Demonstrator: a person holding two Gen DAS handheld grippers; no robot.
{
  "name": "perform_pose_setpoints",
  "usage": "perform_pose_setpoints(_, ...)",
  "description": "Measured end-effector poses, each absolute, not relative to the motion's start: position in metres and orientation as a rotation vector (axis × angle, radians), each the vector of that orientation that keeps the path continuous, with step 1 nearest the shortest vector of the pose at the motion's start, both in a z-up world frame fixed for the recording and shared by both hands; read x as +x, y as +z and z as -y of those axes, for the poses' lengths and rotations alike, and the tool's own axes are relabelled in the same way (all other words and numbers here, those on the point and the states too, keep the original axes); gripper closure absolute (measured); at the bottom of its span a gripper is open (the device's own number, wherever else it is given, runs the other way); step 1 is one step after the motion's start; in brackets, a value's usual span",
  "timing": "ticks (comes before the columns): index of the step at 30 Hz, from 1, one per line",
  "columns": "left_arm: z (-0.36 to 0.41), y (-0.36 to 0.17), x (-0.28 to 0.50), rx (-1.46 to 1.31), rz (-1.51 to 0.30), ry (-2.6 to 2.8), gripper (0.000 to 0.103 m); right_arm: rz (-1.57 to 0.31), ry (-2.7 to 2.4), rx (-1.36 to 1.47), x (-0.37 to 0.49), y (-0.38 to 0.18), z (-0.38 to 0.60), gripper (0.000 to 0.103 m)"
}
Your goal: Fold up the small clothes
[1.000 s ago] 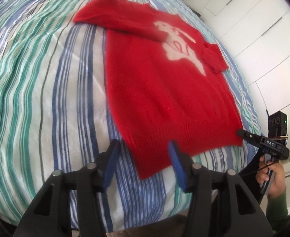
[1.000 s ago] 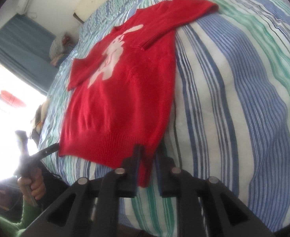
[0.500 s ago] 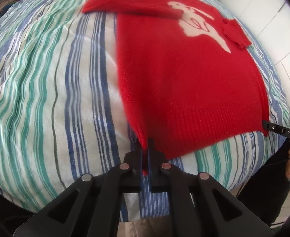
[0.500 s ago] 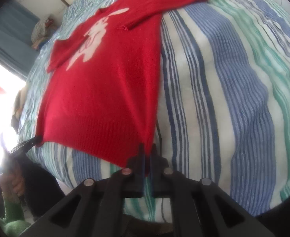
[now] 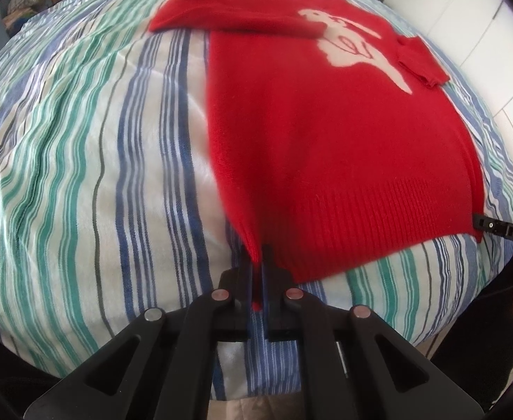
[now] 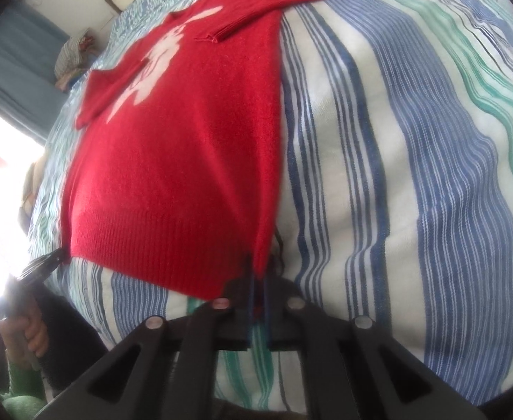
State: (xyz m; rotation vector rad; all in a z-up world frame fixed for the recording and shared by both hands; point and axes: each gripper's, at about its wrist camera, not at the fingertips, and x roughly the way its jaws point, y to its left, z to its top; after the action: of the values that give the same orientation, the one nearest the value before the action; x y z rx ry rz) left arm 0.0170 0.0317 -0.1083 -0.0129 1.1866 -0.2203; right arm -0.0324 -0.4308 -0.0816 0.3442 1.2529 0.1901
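My left gripper [image 5: 257,262] has its jaws clamped on one hem corner of the red knitted sweater [image 5: 326,133]; my right gripper [image 6: 258,273] pinches the other corner. The sweater lies flat on the striped bed cover [image 5: 92,161], sleeves folded in.

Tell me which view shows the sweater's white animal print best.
The left wrist view: the white print lies mostly uncovered on the red sweater. In the right wrist view the print is farther off, foreshortened and partly hidden by a folded-in sleeve.
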Motion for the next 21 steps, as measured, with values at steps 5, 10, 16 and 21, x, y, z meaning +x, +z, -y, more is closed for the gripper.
perform_pose_setpoints(5,-0.029,-0.110,0.021,-0.014,-1.184,-0.220,0.100,-1.248,0.183,0.349,-0.032,-0.082,0.430,0.101)
perform_pose_setpoints(10,-0.029,-0.109,0.019,-0.014,-1.186,-0.215,0.099,-1.245,0.177,0.356,-0.032,-0.081,0.430,0.101)
perform_pose_setpoints(16,-0.022,-0.106,0.015,0.054,-1.164,-0.199,0.099,-1.227,0.175,0.433,-0.037,-0.081,0.437,0.096)
perform_pose_setpoints(21,-0.017,-0.105,0.011,0.100,-1.144,-0.187,0.096,-1.223,0.168,0.436,-0.041,-0.077,0.435,0.090)
